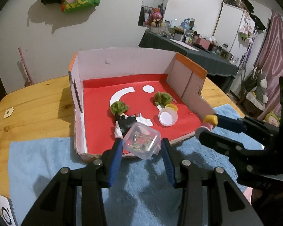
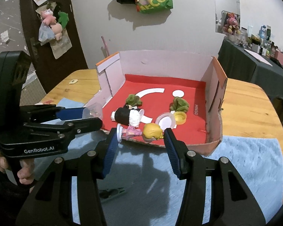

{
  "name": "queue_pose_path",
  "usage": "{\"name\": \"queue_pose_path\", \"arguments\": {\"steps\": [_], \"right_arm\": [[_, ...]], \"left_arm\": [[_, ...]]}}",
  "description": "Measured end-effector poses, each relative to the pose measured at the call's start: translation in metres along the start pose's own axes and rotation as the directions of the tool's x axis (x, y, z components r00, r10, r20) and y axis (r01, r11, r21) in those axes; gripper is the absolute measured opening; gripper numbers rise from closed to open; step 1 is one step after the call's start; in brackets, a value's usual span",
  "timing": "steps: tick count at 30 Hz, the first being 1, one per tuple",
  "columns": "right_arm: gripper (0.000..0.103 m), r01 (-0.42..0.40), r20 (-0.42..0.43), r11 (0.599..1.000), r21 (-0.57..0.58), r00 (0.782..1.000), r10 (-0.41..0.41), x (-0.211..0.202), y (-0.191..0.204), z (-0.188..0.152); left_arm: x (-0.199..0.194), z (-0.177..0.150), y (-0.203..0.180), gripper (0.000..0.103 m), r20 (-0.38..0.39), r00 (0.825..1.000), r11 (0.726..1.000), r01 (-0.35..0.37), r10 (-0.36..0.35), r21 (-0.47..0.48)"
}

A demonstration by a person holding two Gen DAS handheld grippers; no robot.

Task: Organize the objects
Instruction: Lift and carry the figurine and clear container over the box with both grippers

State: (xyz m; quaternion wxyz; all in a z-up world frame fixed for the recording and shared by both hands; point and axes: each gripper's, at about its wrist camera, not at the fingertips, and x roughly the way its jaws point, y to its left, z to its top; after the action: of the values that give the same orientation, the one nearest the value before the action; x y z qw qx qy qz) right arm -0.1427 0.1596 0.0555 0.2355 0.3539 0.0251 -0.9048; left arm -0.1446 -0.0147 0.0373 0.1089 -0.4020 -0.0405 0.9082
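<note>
My left gripper (image 1: 140, 145) is shut on a small clear plastic box (image 1: 141, 141) with bits inside, held at the front edge of a cardboard box (image 1: 122, 62) with a red floor. My right gripper (image 2: 140, 134) is shut on a small doll with yellow hair and a pink dress (image 2: 141, 131), lying sideways between the pads at the box's front edge. It also shows in the left wrist view (image 1: 207, 123). Inside the box lie two green leafy toys (image 1: 118, 108) (image 1: 161, 98), a black-and-white figure (image 2: 127, 115), a white cup (image 1: 168, 116) and a yellow cap (image 2: 180, 117).
The box stands on a wooden table (image 1: 37, 101) with a blue towel (image 1: 47, 160) in front of it. A dark clip (image 2: 113, 192) lies on the towel. A cluttered dark side table (image 1: 188, 49) stands at the back right.
</note>
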Motion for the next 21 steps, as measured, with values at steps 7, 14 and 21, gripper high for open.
{"name": "queue_pose_path", "arguments": {"steps": [7,14,21], "right_arm": [[0.048,0.0,-0.113,1.0,-0.002,0.994,0.0,0.024,-0.019,0.012],[0.048,0.011,-0.217,0.999,-0.034,0.976,-0.018,0.042,-0.031,0.017],[0.048,0.017,-0.274,0.998,-0.063,0.961,-0.034,0.054,-0.033,0.015]], "left_arm": [[0.012,0.007,0.001,0.043,-0.061,0.998,1.0,0.003,-0.003,0.01],[0.023,0.01,0.001,0.043,-0.109,0.994,1.0,-0.006,0.009,0.03],[0.036,0.01,0.002,0.043,-0.145,0.989,0.999,-0.001,0.006,0.033]]}}
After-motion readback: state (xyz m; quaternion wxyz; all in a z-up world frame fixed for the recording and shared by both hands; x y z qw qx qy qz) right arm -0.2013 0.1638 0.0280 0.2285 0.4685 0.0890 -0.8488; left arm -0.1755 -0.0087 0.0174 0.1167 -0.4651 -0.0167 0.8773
